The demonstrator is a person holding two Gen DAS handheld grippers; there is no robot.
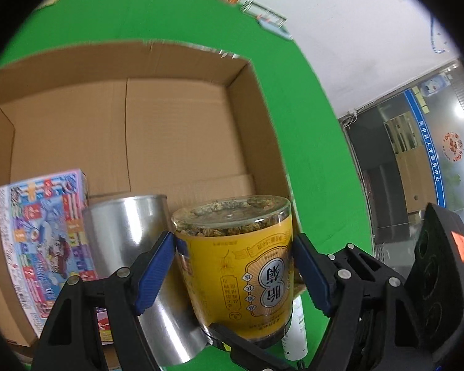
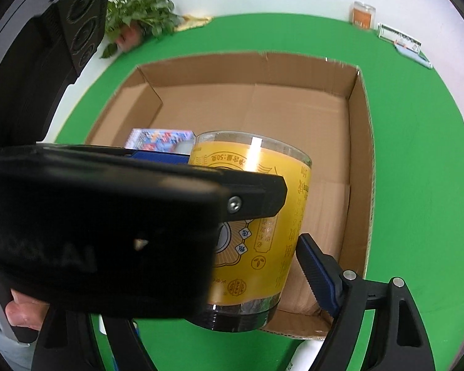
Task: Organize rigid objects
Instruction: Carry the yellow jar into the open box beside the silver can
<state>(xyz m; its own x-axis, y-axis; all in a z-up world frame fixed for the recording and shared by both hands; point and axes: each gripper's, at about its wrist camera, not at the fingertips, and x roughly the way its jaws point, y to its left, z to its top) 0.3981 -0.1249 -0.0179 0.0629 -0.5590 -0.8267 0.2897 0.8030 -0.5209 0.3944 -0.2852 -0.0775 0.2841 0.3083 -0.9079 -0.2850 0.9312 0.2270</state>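
Note:
A clear jar of dried flowers with a yellow label (image 1: 235, 266) (image 2: 263, 216) hangs upside down over the near edge of an open cardboard box (image 1: 185, 123) (image 2: 360, 154). My left gripper (image 1: 233, 272) is shut on it, one blue pad (image 1: 156, 272) pressed on each side. My right gripper (image 2: 219, 278) is around the same jar. Its right pad (image 2: 315, 275) lies against the jar's wall. Its other finger is hidden behind the left gripper's black body. Inside the box stand a shiny metal can (image 1: 123, 247) and a colourful printed carton (image 1: 43, 232) (image 2: 157, 137).
A green cloth (image 2: 417, 185) covers the table. A white bottle (image 1: 295, 334) lies by the box's near side. At the back are a potted plant (image 2: 139, 15), an orange jar (image 2: 363, 15) and a clear holder (image 2: 399, 38). A person's hand (image 2: 21, 312) holds the left gripper.

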